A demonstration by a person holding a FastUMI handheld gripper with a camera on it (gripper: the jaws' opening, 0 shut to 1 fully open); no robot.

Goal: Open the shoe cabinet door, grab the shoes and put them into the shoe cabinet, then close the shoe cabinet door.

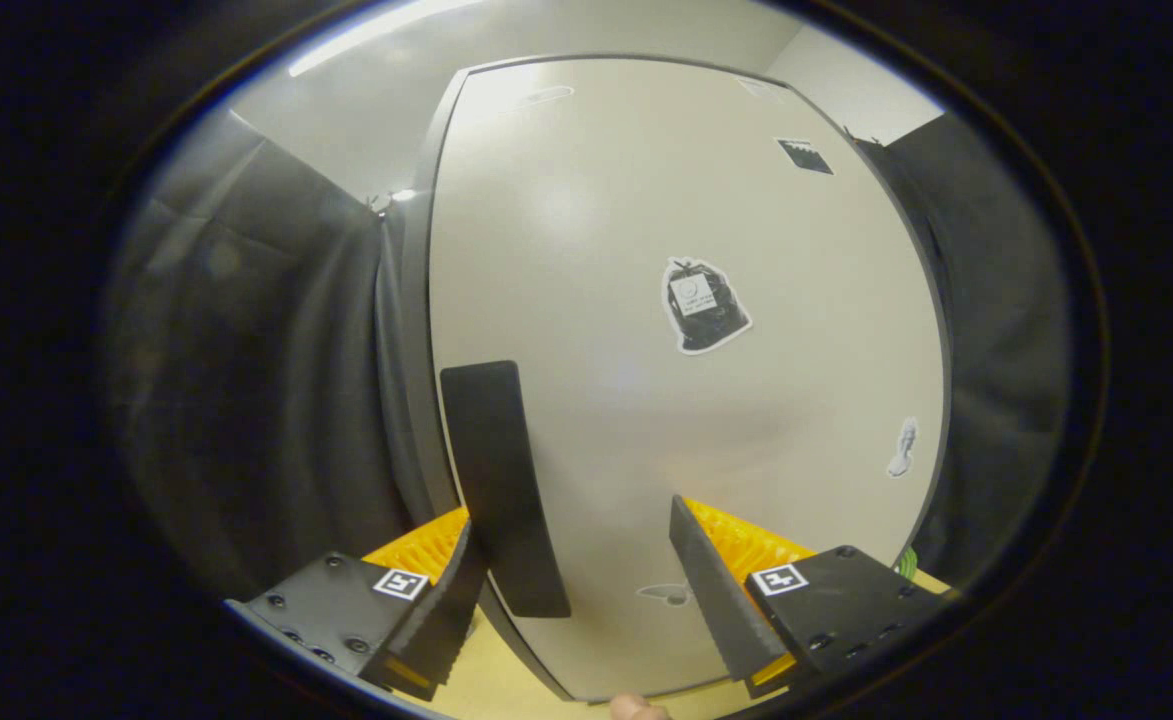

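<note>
Shoe cabinet door (646, 300) was shut, pale flat panel w/ a dark rim, standing right in front of the claw (591, 590) & taking up most of what lay ahead. Dark long handle (501, 490) sat upright near the door's left edge, low down, its bottom end just ahead of the left finger (436, 610). Couldn't tell if that finger touched the handle; it looked v. close, overlapping it. Right finger (716, 590) was apart from the handle, over bare door panel.

Claw was spread wide, nothing pinched btwn the fingers; only door surface showed in the gap.

On the door: a sticker of a black bag (704, 305) about mid-panel, above & right of the handle; a small dark sticker (806, 155) near the top right corner; a small pale sticker (904, 448) by the right edge; a faint one (668, 593) low down btwn the fingers. Details of those too small to tell.

Below the door's bottom edge ran a light wood surface (506, 685), floor or counter, couldn't tell which. A fingertip (636, 708) showed at the v. bottom, under the door edge.

Black cloth wall (266, 400) hung left of the cabinet & more of it on the right (996, 330). Pale ceiling (376, 100) above, w/ a bright strip light (376, 40).
</note>
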